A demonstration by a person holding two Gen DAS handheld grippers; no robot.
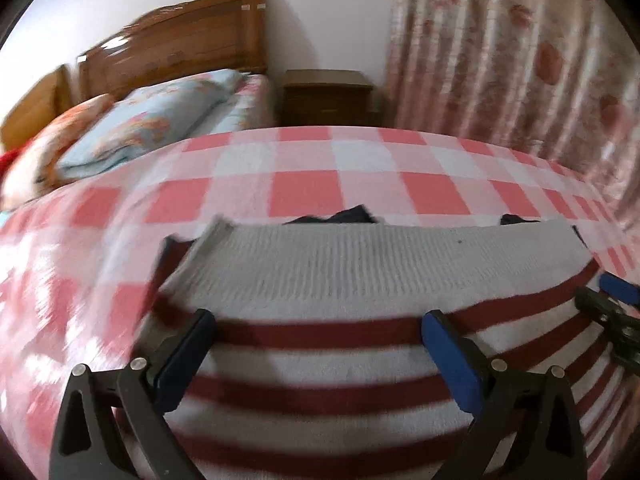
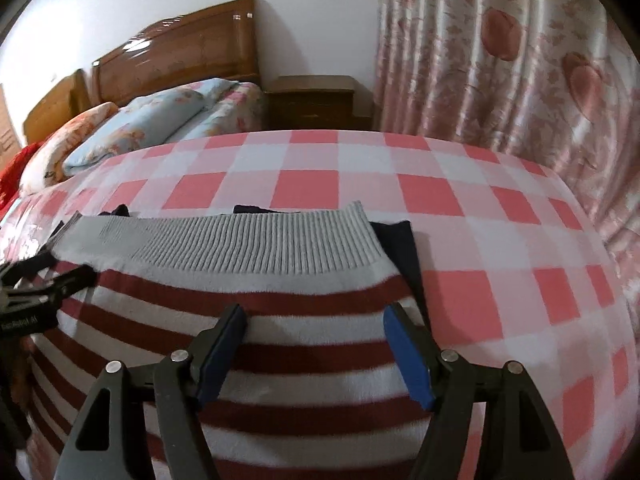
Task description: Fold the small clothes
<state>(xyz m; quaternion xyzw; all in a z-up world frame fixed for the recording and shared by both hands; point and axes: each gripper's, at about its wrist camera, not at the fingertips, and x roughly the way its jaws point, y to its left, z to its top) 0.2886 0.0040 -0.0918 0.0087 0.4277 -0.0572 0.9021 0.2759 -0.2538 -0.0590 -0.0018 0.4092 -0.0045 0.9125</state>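
A small knitted sweater with dark red and white stripes and a grey ribbed hem lies folded on the pink-checked bed cover. Dark navy parts of it stick out beyond the hem. My left gripper is open and empty, its blue-padded fingers spread over the left part of the sweater. My right gripper is open and empty over the right part of the sweater, near its right edge. Each gripper shows at the edge of the other's view.
The pink and white checked bed cover spreads all around the sweater. Pillows and a wooden headboard are at the far left. A wooden nightstand and floral curtain stand behind the bed.
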